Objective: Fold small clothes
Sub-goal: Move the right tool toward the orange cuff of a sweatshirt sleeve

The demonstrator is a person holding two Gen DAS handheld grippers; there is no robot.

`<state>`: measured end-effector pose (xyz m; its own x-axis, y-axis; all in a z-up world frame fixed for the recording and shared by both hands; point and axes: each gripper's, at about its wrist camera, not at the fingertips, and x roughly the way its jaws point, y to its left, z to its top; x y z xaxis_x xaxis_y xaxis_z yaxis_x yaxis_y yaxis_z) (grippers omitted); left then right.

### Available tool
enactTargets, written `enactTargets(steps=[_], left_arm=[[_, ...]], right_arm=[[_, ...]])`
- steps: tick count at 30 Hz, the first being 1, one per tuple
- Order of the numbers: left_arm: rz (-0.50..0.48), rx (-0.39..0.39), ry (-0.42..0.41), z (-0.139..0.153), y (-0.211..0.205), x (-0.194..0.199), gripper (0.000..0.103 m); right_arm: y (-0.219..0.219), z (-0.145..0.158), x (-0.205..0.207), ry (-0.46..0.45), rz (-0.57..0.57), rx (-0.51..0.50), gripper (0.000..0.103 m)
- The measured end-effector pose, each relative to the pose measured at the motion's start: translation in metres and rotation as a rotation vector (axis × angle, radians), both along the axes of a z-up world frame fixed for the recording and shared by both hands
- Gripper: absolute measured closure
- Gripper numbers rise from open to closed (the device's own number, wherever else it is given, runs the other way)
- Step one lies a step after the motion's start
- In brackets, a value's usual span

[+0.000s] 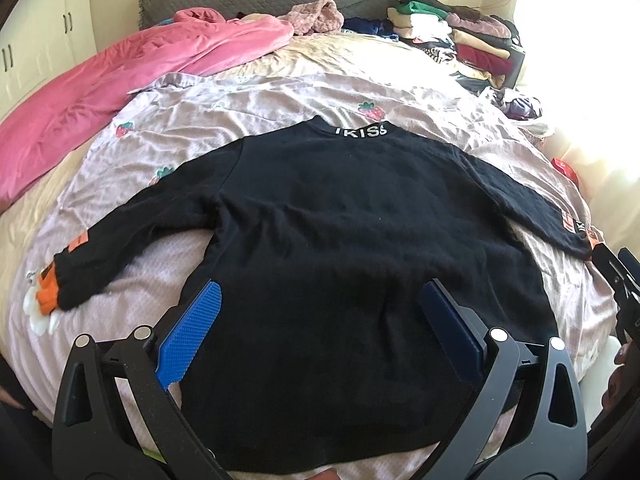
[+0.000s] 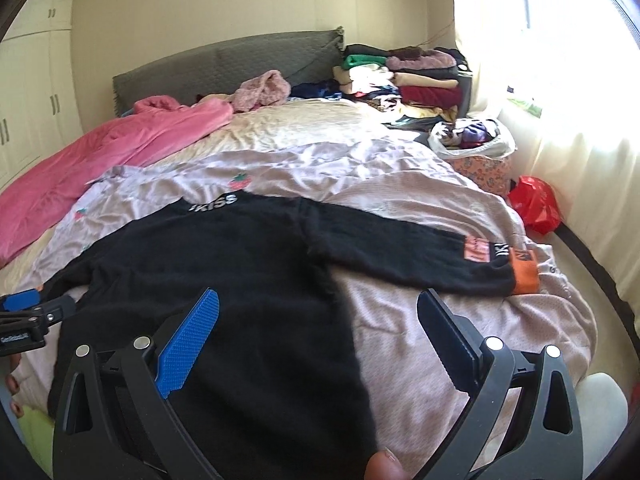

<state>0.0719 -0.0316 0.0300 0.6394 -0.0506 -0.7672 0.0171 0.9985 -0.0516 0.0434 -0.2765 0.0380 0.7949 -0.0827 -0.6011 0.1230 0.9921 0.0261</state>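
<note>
A small black sweater (image 1: pixel 340 224) lies spread flat on the bed, collar with white lettering at the far side, both sleeves stretched outward with orange cuffs. My left gripper (image 1: pixel 320 292) is open and empty, hovering over the sweater's lower body near the hem. My right gripper (image 2: pixel 318 300) is open and empty, above the sweater's (image 2: pixel 224 264) right side edge, with the right sleeve (image 2: pixel 420 256) and its orange cuff (image 2: pixel 526 276) ahead to the right. The left sleeve cuff (image 1: pixel 50 288) lies at the far left.
A lilac strawberry-print sheet (image 1: pixel 248 108) lies under the sweater. A pink blanket (image 1: pixel 120 80) lies at the back left. Stacked folded clothes (image 2: pixel 416 80) sit at the back right by the grey headboard. A bag of clothes (image 2: pixel 472 140) and a red bag (image 2: pixel 536 204) sit at the right edge.
</note>
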Motion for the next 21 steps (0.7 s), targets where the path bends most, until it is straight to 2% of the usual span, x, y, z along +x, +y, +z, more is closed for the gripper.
enactTargets(steps=[4, 21], left_arm=[[-0.005, -0.005, 0.004, 0.002, -0.007, 0.014, 0.009], [-0.039, 0.005, 0.007, 0.029, -0.027, 0.096, 0.009]], right_arm=[[-0.016, 0.002, 0.011, -0.013, -0.029, -0.025, 0.004], [-0.107, 0.006, 0.063, -0.009, -0.176, 0.042, 0.004]])
